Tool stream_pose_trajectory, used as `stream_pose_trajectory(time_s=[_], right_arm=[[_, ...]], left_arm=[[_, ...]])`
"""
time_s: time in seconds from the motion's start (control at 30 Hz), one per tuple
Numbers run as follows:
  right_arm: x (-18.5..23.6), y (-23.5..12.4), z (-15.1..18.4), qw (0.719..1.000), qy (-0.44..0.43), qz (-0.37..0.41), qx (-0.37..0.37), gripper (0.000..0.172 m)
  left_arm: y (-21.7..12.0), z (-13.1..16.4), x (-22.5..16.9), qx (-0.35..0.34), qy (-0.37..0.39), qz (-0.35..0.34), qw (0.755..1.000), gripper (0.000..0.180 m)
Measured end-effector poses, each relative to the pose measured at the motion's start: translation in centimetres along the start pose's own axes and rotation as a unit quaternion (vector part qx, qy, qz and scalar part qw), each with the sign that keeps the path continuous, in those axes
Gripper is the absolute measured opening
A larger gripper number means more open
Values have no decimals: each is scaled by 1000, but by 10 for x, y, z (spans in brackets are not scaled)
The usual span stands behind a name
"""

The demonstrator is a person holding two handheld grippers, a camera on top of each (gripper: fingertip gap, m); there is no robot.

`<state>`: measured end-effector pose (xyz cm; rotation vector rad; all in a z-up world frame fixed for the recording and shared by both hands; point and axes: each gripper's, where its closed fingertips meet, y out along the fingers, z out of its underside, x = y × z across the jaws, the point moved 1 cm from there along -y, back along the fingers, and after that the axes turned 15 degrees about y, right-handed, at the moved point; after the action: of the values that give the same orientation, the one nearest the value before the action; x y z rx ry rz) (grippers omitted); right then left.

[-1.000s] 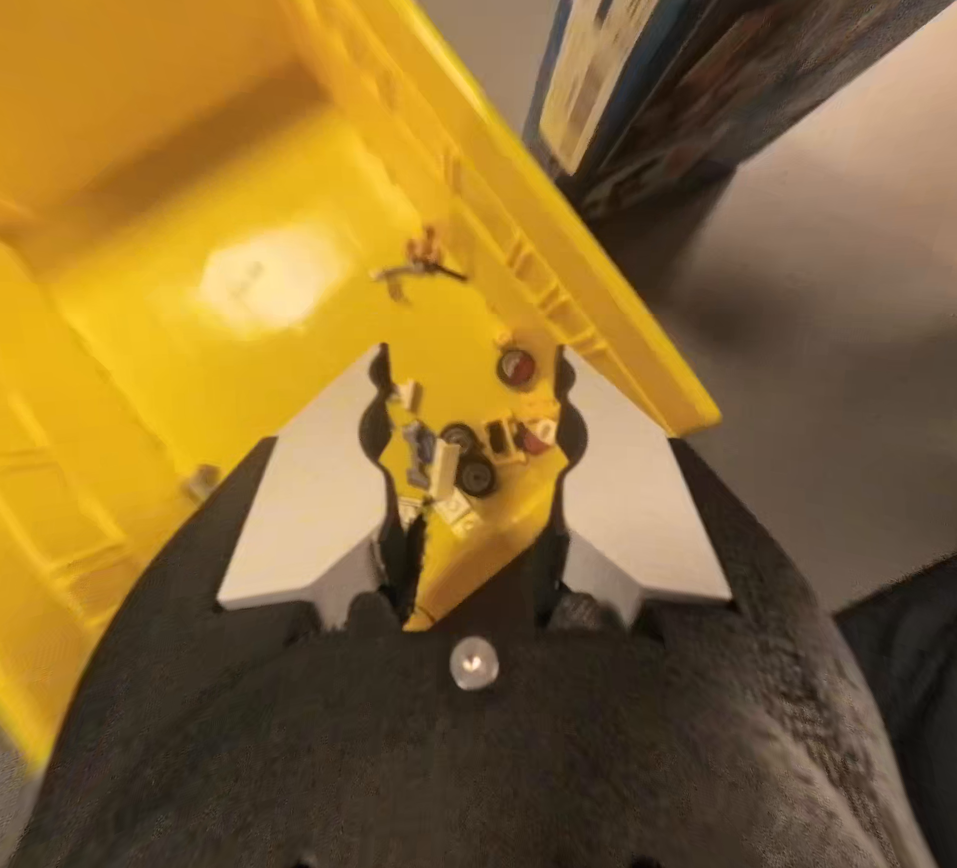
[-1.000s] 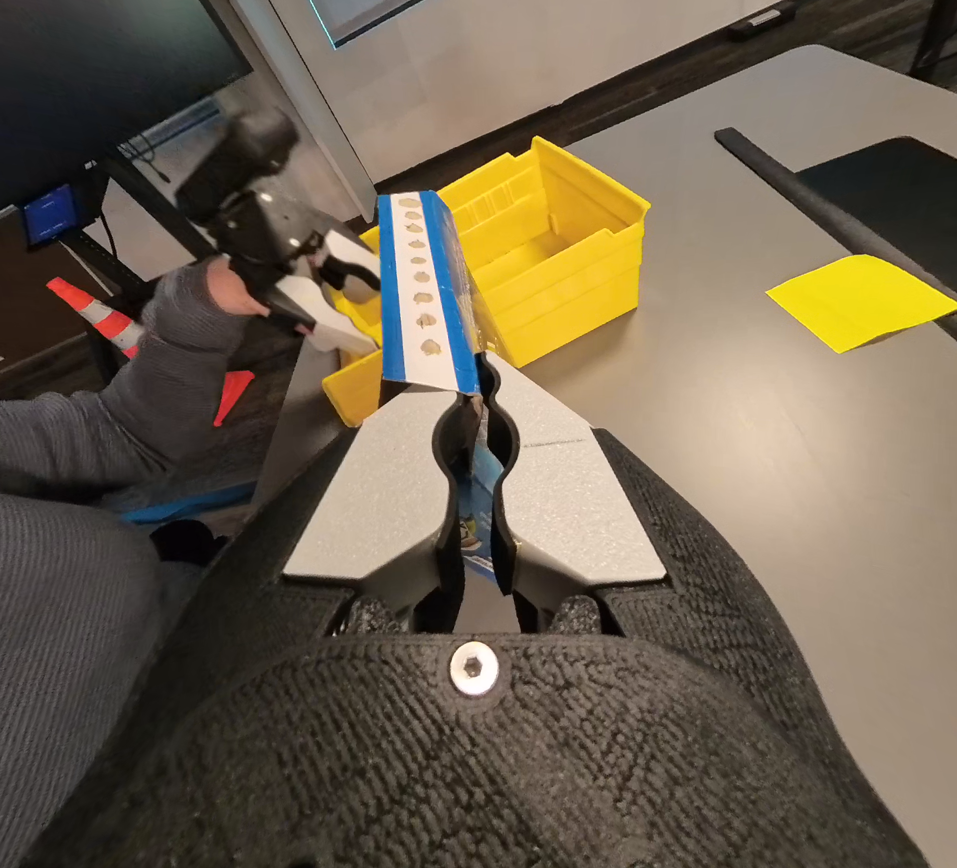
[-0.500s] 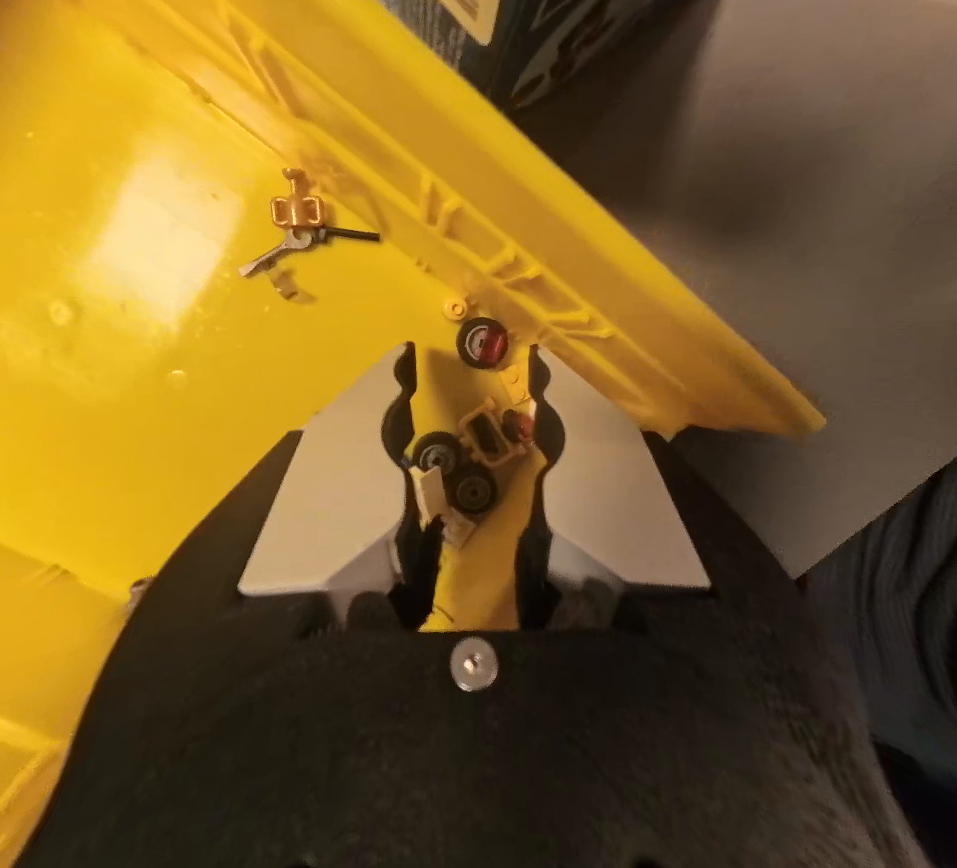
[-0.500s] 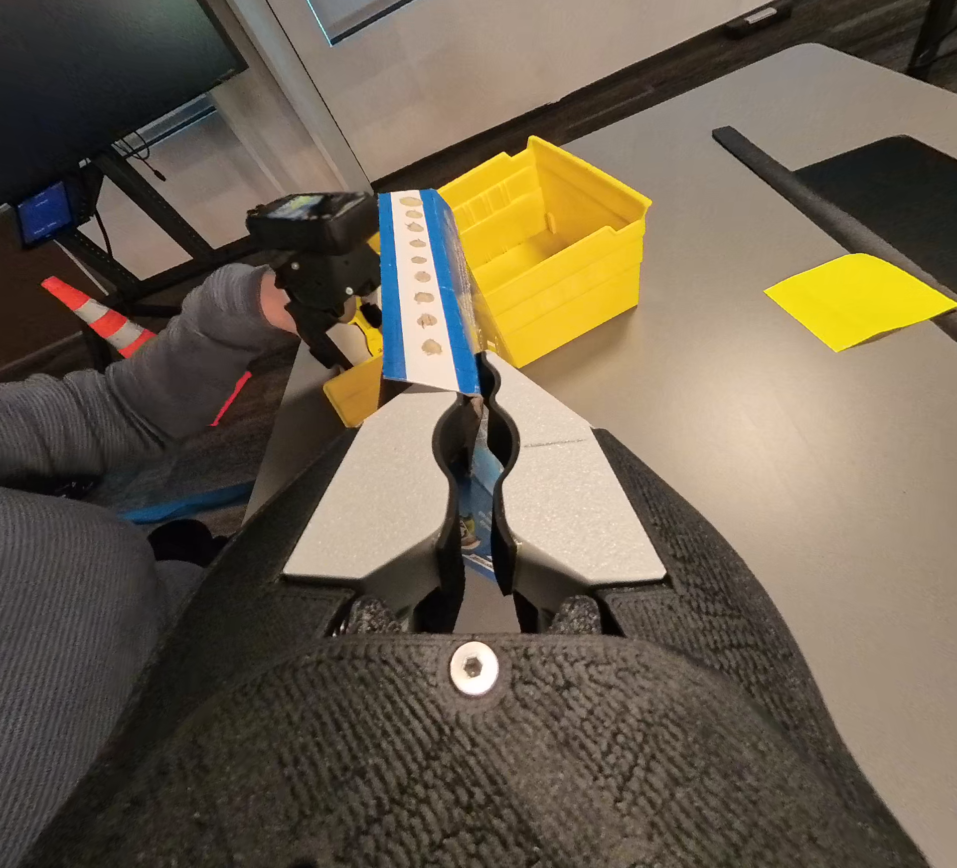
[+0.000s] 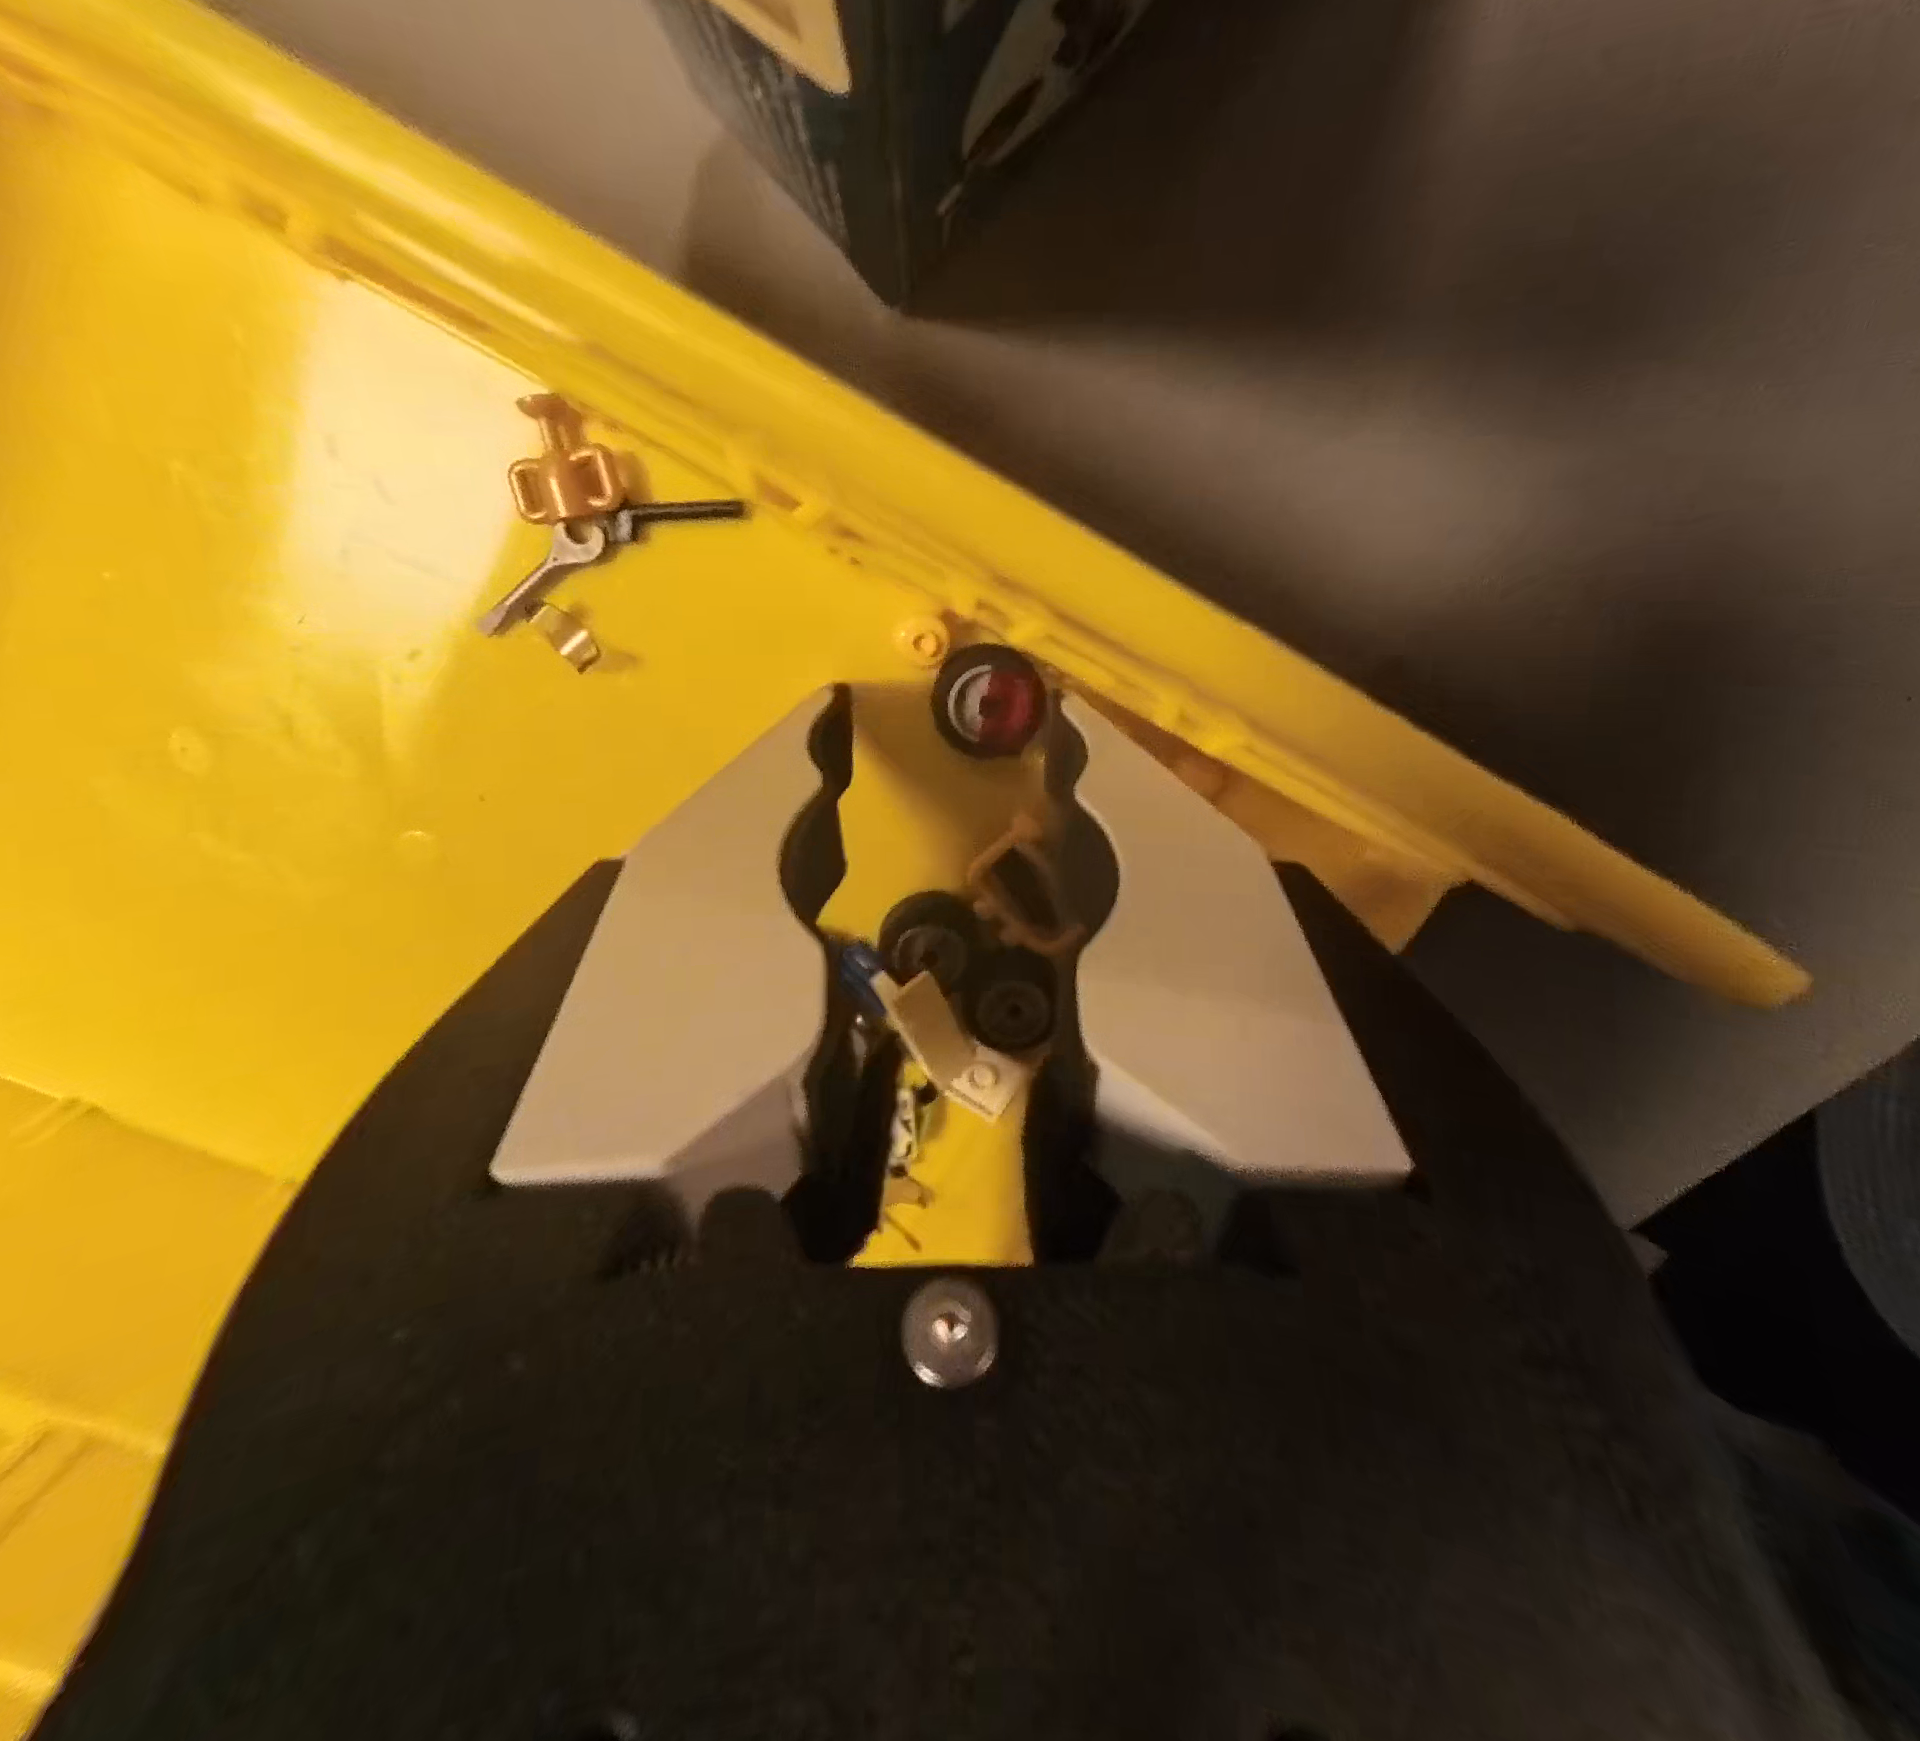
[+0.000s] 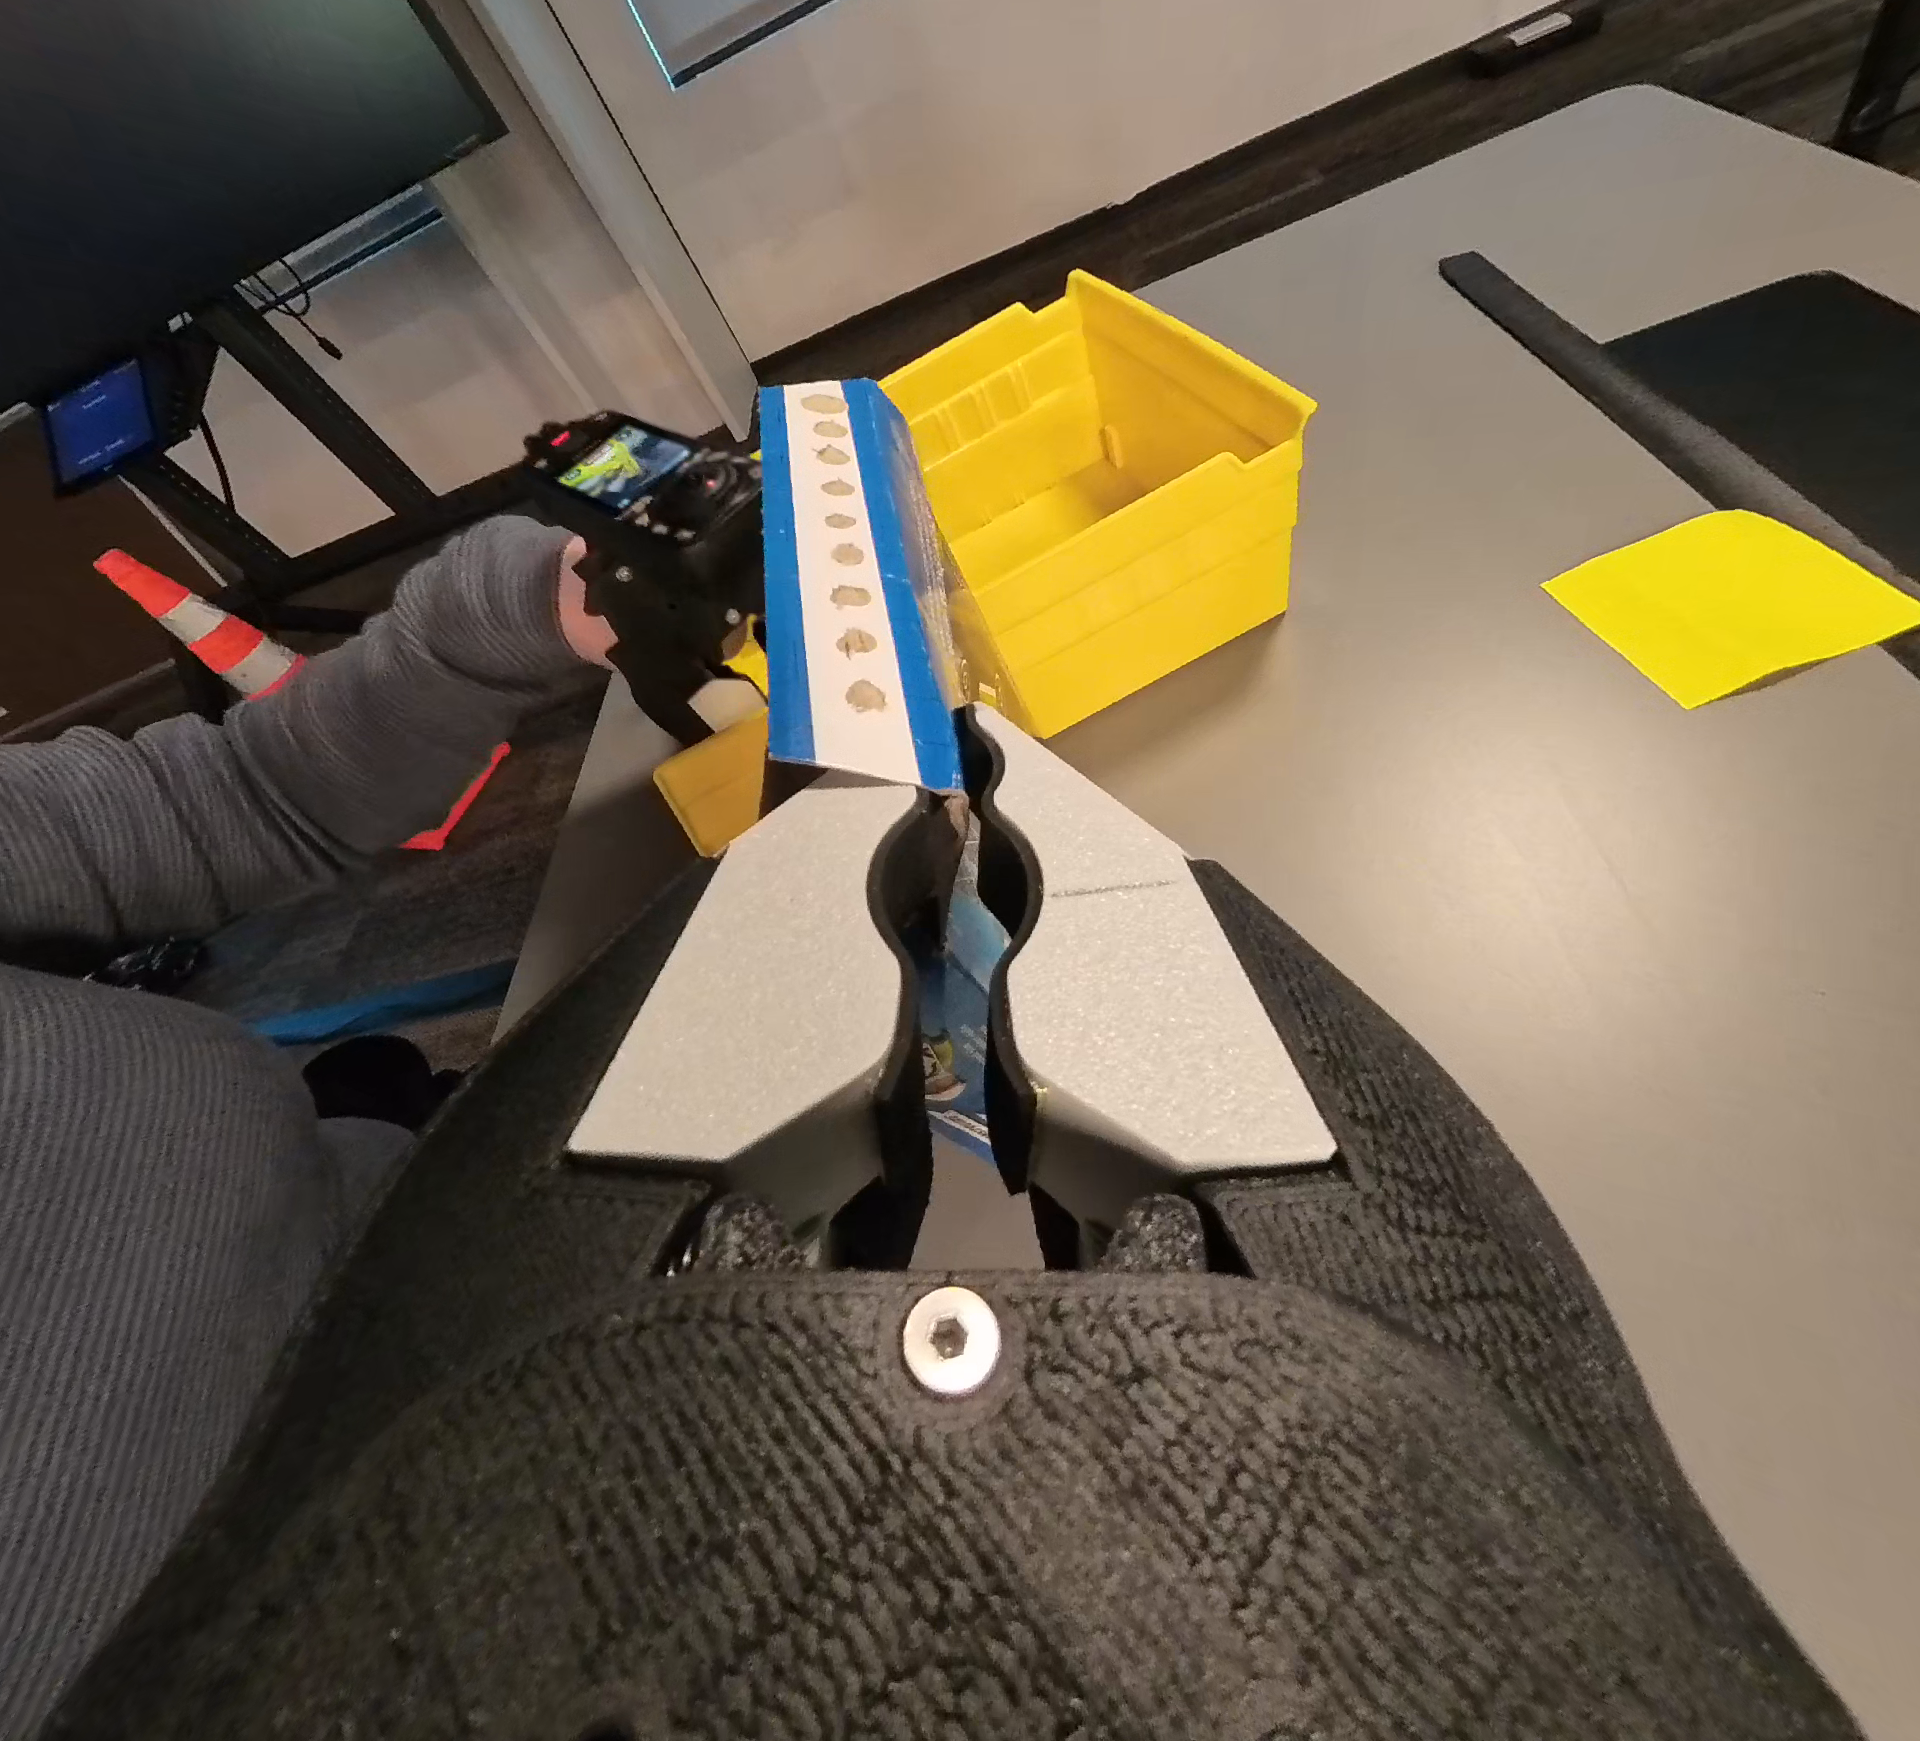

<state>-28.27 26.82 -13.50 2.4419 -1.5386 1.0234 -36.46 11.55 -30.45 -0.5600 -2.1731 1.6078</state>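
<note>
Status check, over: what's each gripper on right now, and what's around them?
Right gripper clamped on blue box flap. Left gripper open, down in yellow bin over small toy parts; red-hubbed wheel at its tips. Second yellow bin beyond.

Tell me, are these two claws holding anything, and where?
The right gripper pinches a blue cardboard box by its flap edge. The left gripper holds nothing; small toy pieces lie loose between its fingers.
</note>
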Motion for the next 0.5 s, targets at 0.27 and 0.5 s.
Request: stream_pose_trajectory(time_s=[0.27, 0.5], right_arm=[[1, 1, 0, 1000, -2, -2, 2, 0], [2, 2, 0, 1000, -4, -3, 4, 0]], left_arm=[[-14, -1, 14, -10, 15, -119, 993, 20], [-128, -44, 25, -258, -50, -296, 918, 20]])
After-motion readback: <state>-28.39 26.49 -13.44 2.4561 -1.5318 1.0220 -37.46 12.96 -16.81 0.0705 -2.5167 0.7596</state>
